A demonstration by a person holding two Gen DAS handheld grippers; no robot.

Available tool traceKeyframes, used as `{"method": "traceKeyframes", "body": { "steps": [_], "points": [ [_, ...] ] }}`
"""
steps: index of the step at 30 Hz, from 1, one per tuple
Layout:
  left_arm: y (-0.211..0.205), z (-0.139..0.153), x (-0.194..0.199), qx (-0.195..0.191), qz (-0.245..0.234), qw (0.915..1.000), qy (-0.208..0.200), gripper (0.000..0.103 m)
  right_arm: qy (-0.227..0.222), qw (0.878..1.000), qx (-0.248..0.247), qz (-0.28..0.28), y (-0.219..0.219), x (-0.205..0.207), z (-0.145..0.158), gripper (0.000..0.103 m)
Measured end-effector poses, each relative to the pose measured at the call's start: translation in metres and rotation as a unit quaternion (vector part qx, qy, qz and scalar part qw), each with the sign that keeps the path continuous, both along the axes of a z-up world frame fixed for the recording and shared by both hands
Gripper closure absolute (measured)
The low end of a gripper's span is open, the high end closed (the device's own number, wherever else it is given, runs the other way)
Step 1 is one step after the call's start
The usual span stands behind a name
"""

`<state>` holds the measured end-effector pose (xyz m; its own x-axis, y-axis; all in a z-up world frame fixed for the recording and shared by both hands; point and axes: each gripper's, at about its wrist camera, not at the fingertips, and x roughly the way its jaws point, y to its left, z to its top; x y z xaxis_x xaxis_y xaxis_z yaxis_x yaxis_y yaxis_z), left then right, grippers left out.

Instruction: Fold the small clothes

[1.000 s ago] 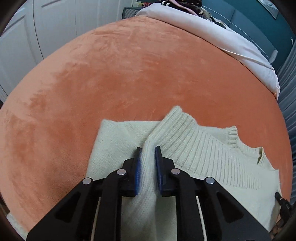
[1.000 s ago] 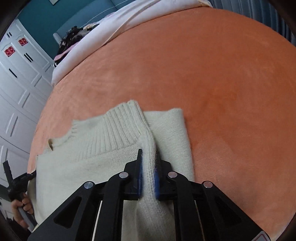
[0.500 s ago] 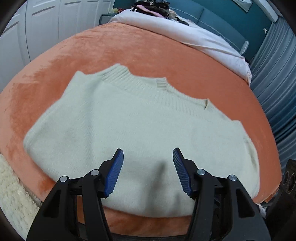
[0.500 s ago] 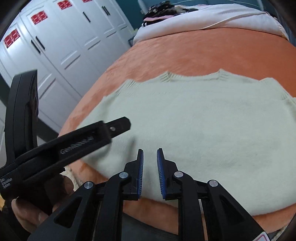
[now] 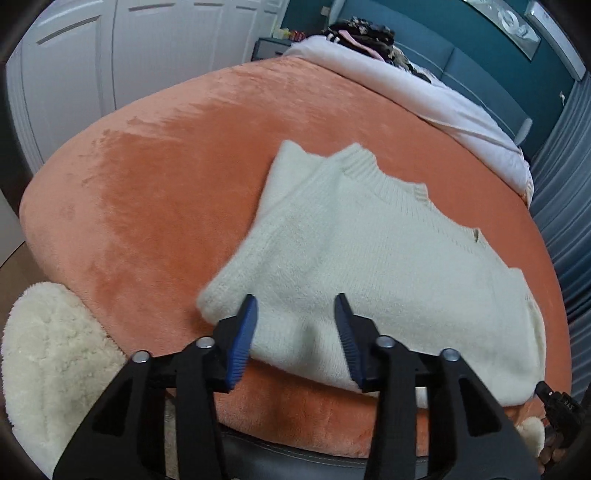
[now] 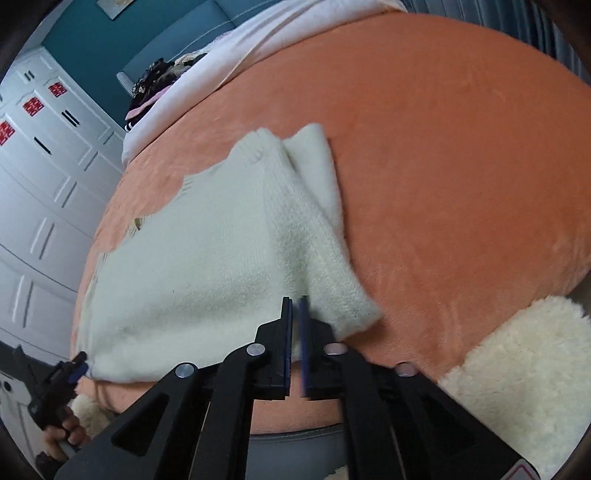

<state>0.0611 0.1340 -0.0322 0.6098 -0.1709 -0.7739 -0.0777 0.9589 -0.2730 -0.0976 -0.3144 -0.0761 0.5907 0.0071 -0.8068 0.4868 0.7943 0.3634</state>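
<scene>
A cream knitted sweater [image 5: 369,251] lies on the orange plush bed cover [image 5: 166,166], with one sleeve folded in over the body. My left gripper [image 5: 295,310] is open, its blue pads spread over the sweater's near left corner, holding nothing. In the right wrist view the sweater [image 6: 207,258] shows its folded sleeve [image 6: 325,266] at the right edge. My right gripper [image 6: 295,314] is almost shut at the sweater's near edge beside the sleeve cuff; whether it pinches fabric I cannot tell. The left gripper [image 6: 70,373] also shows at the lower left.
A cream fluffy rug lies below the bed's front edge [image 5: 48,358] [image 6: 517,376]. A white duvet [image 5: 424,103] and dark clothes [image 5: 365,33] lie at the bed's far end. White wardrobe doors [image 6: 33,177] stand to the side.
One second ago both grippers were shut on the sweater. They let go and pulled back to its near edge. The left opened wide; the sweater now lies with a sleeve folded in.
</scene>
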Motion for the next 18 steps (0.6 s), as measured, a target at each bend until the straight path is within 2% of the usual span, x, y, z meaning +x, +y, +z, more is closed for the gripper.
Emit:
{"method": "traceKeyframes", "body": {
  "steps": [1, 2, 3, 4, 5, 6, 8, 9, 10, 11, 12, 15, 18],
  "points": [
    [0.004, 0.004, -0.001, 0.003, 0.013, 0.9999, -0.010, 0.043, -0.004, 1.000, -0.019, -0.004, 0.003, -0.002, 0.006, 0.059],
    [0.007, 0.006, -0.001, 0.016, 0.030, 0.9993, -0.013, 0.029, -0.008, 1.000, -0.027, -0.010, 0.002, -0.006, 0.008, 0.043],
    [0.012, 0.005, -0.002, 0.035, 0.054, 0.9979, -0.009, 0.020, -0.004, 0.999, -0.031, -0.021, -0.004, -0.011, 0.008, 0.040],
    [0.018, 0.001, -0.002, 0.045, 0.077, 0.9960, 0.000, 0.019, 0.006, 0.999, -0.027, -0.030, -0.006, -0.013, 0.002, 0.040],
    [0.026, -0.006, -0.001, 0.036, 0.101, 0.9941, 0.016, 0.018, 0.018, 0.999, -0.014, -0.030, -0.008, -0.007, -0.002, 0.040],
    [0.035, -0.014, 0.001, 0.016, 0.120, 0.9920, 0.036, 0.018, 0.033, 0.999, 0.007, -0.028, -0.005, 0.007, -0.007, 0.040],
    [0.046, -0.031, 0.005, -0.050, 0.139, 0.9865, 0.072, 0.019, 0.062, 0.996, 0.057, -0.022, -0.009, 0.020, -0.026, 0.036],
    [0.044, -0.032, 0.007, -0.049, 0.139, 0.9866, 0.070, 0.023, 0.055, 0.996, 0.058, -0.028, -0.011, 0.018, -0.022, 0.037],
    [0.038, -0.029, 0.010, -0.046, 0.121, 0.9897, 0.060, 0.032, 0.037, 0.997, 0.061, -0.026, -0.013, 0.021, -0.018, 0.058],
    [0.031, -0.027, 0.016, -0.062, 0.086, 0.9925, 0.061, 0.068, 0.021, 0.997, 0.073, -0.019, -0.013, 0.024, -0.014, 0.086],
    [0.025, -0.024, 0.021, -0.067, 0.067, 0.9928, 0.072, 0.088, 0.001, 0.995, 0.099, -0.017, -0.016, 0.027, -0.009, 0.086],
    [0.025, 0.004, 0.021, -0.076, 0.050, 0.9934, 0.070, 0.092, -0.064, 0.990, 0.123, -0.029, -0.025, 0.018, 0.028, 0.090],
    [0.026, 0.024, 0.011, -0.069, 0.021, 0.9945, 0.076, 0.092, -0.073, 0.992, 0.102, -0.010, -0.024, 0.000, 0.054, 0.091]
  ]
}}
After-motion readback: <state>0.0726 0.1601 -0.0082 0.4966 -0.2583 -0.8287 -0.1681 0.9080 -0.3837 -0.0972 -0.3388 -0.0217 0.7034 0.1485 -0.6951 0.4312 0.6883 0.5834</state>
